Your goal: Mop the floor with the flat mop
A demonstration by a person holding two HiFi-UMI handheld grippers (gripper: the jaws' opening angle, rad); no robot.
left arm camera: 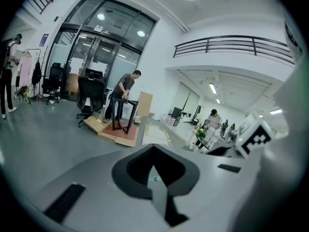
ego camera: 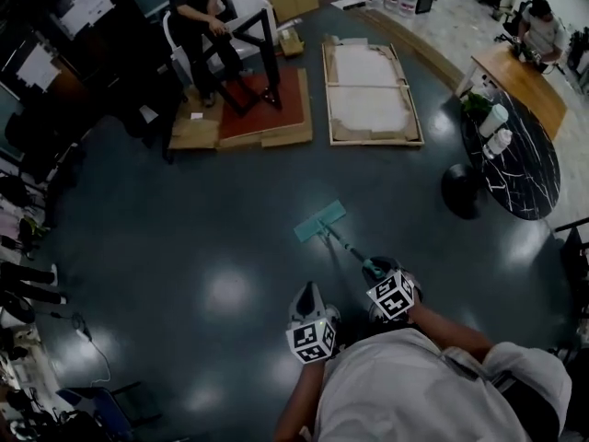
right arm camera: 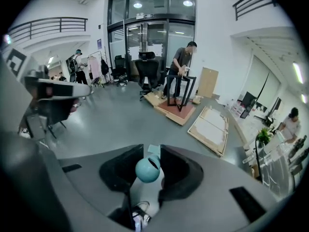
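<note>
The flat mop's teal head point(ego camera: 319, 221) lies on the dark grey floor ahead of me, and its thin handle point(ego camera: 348, 247) slants back to a teal end cap point(ego camera: 373, 267). My right gripper point(ego camera: 379, 276) is shut on the mop handle just below that cap. In the right gripper view the teal cap point(right arm camera: 147, 169) stands between the jaws, with the mop head point(right arm camera: 153, 150) small beyond it. My left gripper point(ego camera: 310, 300) is held to the left of the handle, apart from it. Its jaws point(left arm camera: 154, 153) are shut with nothing in them.
Cardboard sheets with a red mat point(ego camera: 262, 104) and two flat panels point(ego camera: 371, 90) lie on the floor ahead. A person works at a black frame point(ego camera: 247, 58). At the right are a round black table point(ego camera: 520, 168) and a stool point(ego camera: 460, 190). Cables point(ego camera: 87, 339) trail at the left.
</note>
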